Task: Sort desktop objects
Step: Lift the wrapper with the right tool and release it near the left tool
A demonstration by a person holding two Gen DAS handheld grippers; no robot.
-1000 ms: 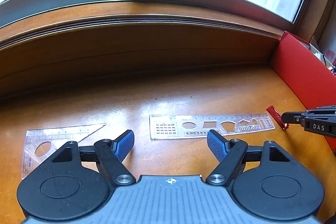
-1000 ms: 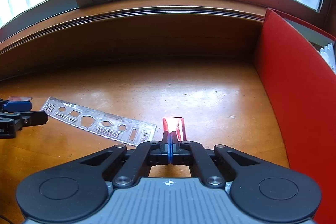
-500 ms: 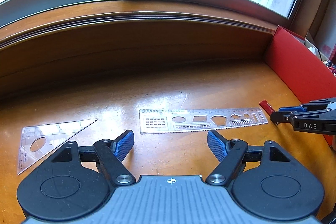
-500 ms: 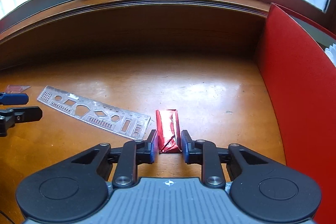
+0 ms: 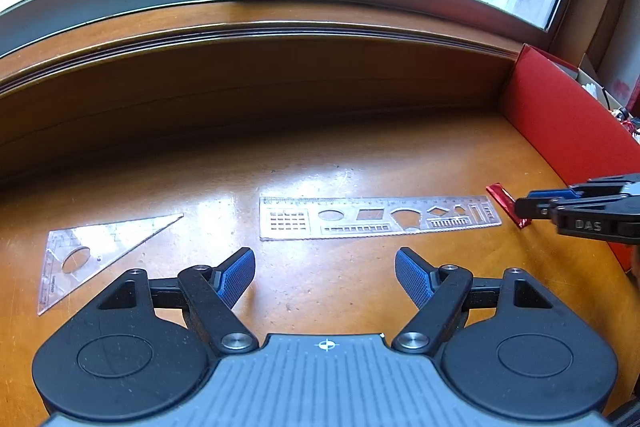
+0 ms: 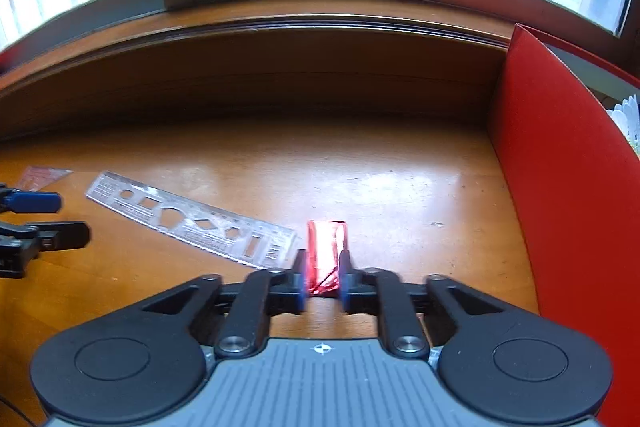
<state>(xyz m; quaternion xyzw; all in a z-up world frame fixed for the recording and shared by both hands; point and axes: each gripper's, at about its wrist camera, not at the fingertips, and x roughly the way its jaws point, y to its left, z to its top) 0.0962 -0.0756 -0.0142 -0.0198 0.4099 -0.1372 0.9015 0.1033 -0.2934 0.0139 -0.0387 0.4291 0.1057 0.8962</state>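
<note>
A red foil packet [image 6: 326, 247] lies flat on the wooden desk [image 6: 360, 179] between the fingers of my right gripper [image 6: 323, 263]. The jaws stand narrowly apart, close along its sides, with no clear squeeze. In the left wrist view the packet [image 5: 506, 201] shows just under the right gripper [image 5: 520, 203]. A clear stencil ruler [image 5: 380, 217] lies ahead of my left gripper [image 5: 324, 259], which is wide open and holds nothing. A clear set square [image 5: 96, 255] lies to its left. From the right wrist, the ruler [image 6: 192, 223] and left gripper [image 6: 72, 219] sit at the left.
A red upright panel [image 6: 560, 187] walls off the desk's right side, also visible from the left wrist as the red panel [image 5: 568, 131]. A raised wooden sill [image 5: 280, 39] and a window run along the back.
My right gripper's jaws have gone from shut to narrowly apart, and the red packet now lies flat on the desk between them. The left gripper has stayed open and has barely shifted.
</note>
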